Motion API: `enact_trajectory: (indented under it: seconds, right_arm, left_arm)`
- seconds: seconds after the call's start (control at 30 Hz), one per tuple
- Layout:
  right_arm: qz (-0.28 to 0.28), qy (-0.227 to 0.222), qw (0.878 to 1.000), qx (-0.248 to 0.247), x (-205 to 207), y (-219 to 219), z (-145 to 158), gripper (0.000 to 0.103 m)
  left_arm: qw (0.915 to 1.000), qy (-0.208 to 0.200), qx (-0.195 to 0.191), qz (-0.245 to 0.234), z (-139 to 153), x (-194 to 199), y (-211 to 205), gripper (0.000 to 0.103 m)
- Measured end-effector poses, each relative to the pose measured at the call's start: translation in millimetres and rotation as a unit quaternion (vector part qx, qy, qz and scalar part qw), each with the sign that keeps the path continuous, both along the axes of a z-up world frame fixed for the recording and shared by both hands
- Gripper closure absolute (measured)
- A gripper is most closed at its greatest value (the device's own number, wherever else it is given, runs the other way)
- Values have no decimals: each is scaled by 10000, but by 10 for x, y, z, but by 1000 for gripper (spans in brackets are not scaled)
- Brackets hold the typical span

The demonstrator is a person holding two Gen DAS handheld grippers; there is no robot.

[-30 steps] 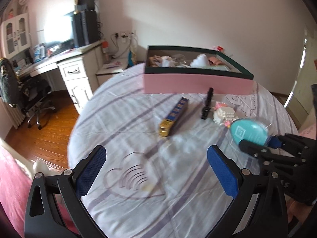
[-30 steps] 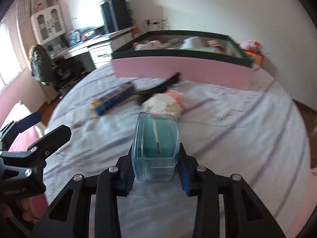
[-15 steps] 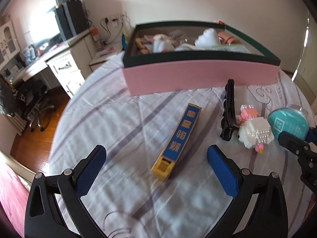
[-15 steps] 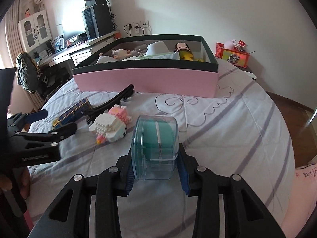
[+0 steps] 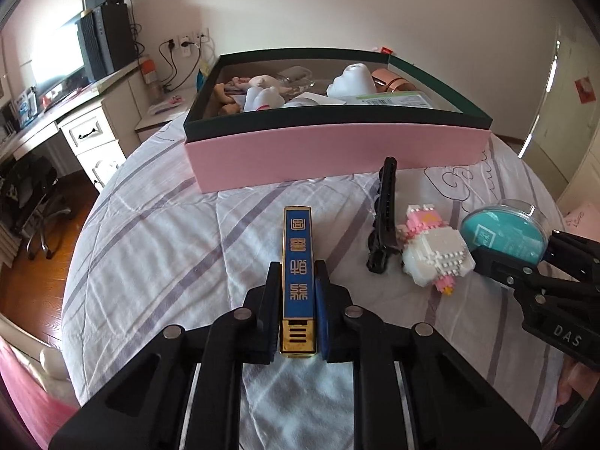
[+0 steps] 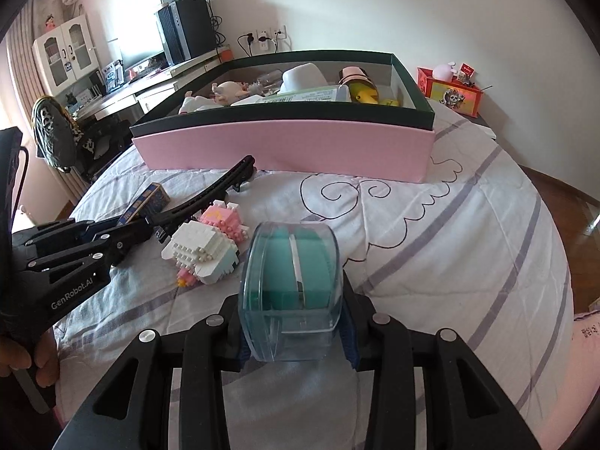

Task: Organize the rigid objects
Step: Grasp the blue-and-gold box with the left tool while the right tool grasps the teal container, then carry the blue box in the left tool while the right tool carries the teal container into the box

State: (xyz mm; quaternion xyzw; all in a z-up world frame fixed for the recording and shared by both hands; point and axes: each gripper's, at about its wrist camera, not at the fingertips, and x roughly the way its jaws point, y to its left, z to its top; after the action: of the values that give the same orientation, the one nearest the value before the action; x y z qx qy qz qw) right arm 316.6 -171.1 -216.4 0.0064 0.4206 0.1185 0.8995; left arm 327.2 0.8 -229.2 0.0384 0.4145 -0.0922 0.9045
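- The left gripper [image 5: 297, 292] has just closed its jaws and now clamps the near end of a long, narrow blue-and-gold box [image 5: 297, 262], which lies on the striped white bedspread [image 5: 157, 240] pointing towards 12 o'clock.
- The right gripper [image 6: 296, 322] is clamped on a clear plastic case with a teal insert [image 6: 292, 292], at the lower centre of its view.
- A white-and-pink brick-built figure [image 5: 435, 251] lies at 3 o'clock of the blue box, with a black hair clip [image 5: 384, 217] between them.
- A wide pink cardboard box with a dark green rim [image 5: 337, 150] stands at 12 o'clock, already holding assorted items.
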Motion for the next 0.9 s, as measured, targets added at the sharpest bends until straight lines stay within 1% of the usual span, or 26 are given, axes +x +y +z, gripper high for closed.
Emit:
enact_trajectory:
  seconds: [0.1,0.23,0.3,0.43,0.6,0.67,0.73,0.9]
  right_arm:
    - [43,-17,9999,91,-8,-1,1,65]
    - [95,-120,9997,203,-89,-13,27,65]
    - [71,-181,9994,283,-166,-27,39,65]
    - [-32,-273,9982,536,-347,-61,97,65]
    - [46,-685,9960,566,-620,-9,358,65]
    - [74,-876,9952,436,-721,36,488,65]
    - [168,-1003,9936,498,-811,60,607,65]
    - [306,-1178,9910,562,-934,109,767,65]
  left_arm:
    - [9999,-56,-92,29,18,-138,-16,88]
    - [9993,-95,-347,73,29,-339,-8,88]
    - [9992,-161,-338,141,67,-451,-19,88]
    - [9983,-392,-421,131,229,-652,-55,88]
    - [9965,-700,-444,96,483,-843,-114,88]
    - [9953,-874,-409,99,609,-931,-138,88]
    - [9941,-1002,-403,94,705,-992,-149,88]
    - [9932,-1081,-438,-56,824,-1057,-216,88]
